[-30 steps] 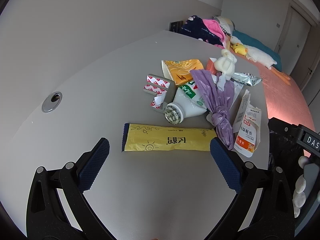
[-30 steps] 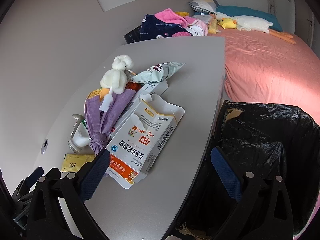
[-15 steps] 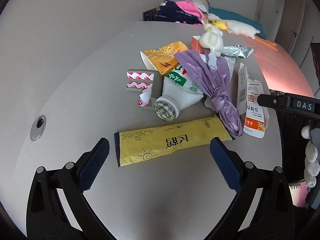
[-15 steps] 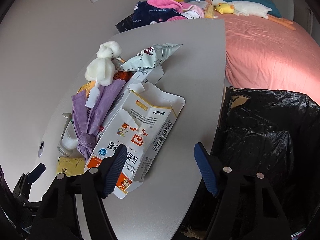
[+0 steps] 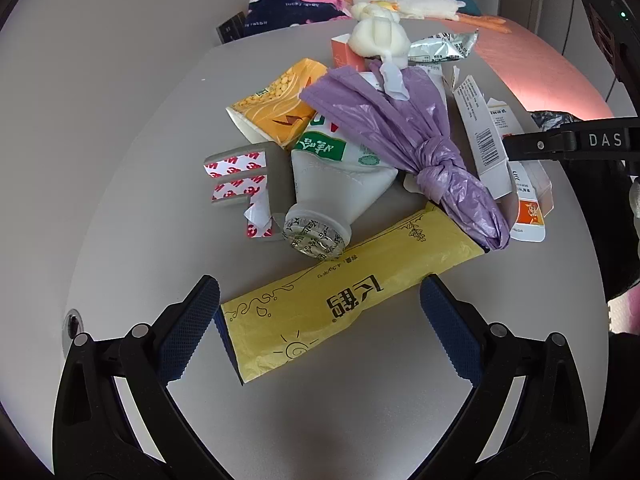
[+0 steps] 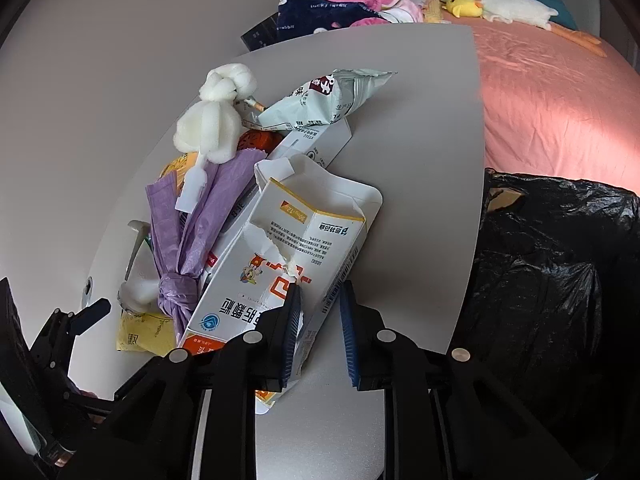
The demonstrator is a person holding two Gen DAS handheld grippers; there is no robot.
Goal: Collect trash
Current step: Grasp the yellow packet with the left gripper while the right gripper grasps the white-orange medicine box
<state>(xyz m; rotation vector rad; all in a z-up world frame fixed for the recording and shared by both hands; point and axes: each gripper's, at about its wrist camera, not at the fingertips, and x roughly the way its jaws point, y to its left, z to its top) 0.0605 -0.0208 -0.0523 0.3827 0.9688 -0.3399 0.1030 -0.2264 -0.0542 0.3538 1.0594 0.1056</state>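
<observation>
A pile of trash lies on the grey table [image 5: 120, 184]. A yellow packet [image 5: 344, 300] lies nearest, between the fingers of my open left gripper [image 5: 320, 320]. Behind it are a white bottle [image 5: 332, 184], a knotted purple bag [image 5: 408, 136] and a torn white carton [image 6: 296, 264]. My right gripper [image 6: 320, 332] has its jaws narrowed around the carton's near edge, with a small gap still showing on the right side. A black trash bag [image 6: 560, 280] hangs open off the table's right edge.
A yellow snack bag [image 5: 284, 104], a grey foam piece with red-white tape [image 5: 244, 176], white foam [image 6: 212, 124] and a silver wrapper [image 6: 324, 100] are in the pile. Clothes [image 6: 332, 8] lie at the far end. A pink bed [image 6: 552, 92] is at right.
My left gripper has moved in until the yellow packet lies between its fingers. My right gripper has moved onto the torn carton and its jaws have narrowed around its edge.
</observation>
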